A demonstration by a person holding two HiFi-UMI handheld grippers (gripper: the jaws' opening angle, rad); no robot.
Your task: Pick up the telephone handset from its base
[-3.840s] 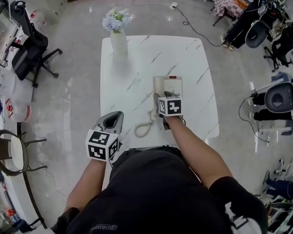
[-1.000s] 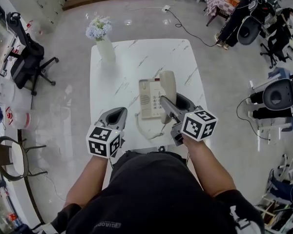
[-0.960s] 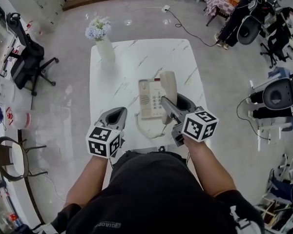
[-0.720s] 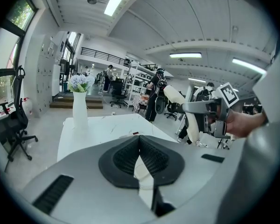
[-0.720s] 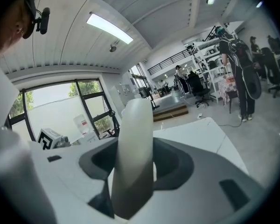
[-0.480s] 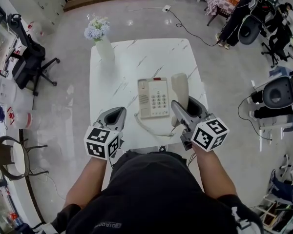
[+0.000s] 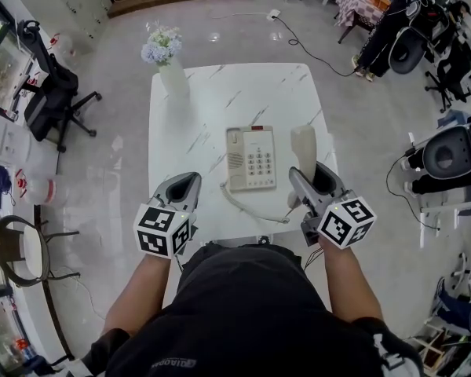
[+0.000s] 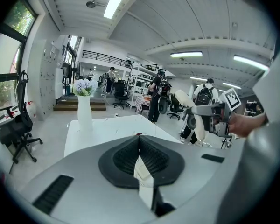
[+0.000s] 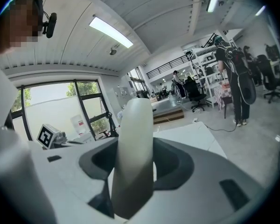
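The cream telephone base (image 7: pixel 250 159) with its keypad lies mid-table on the white marble table (image 7: pixel 220 100). The cream handset (image 7: pixel 303 146) hangs off the base to its right, near the table's right edge, and my right gripper (image 7: pixel 303 177) is shut on it. In the right gripper view the handset (image 9: pixel 135 148) stands upright between the jaws. A coiled cord (image 7: pixel 251 208) runs from the base toward the handset. My left gripper (image 7: pixel 189 182) rests at the table's near left, shut and holding nothing; its pads (image 8: pixel 151 158) nearly meet.
A white vase of pale flowers (image 7: pixel 169 61) stands at the table's far left corner. A black office chair (image 7: pixel 51 93) is on the floor to the left. A cable (image 7: pixel 314 45) trails across the floor behind, and people and chairs (image 7: pixel 424 30) are at the far right.
My right gripper has carried the handset rightward, from above the base to beside it near the table's right edge. The keypad is now uncovered. The left gripper has stayed put.
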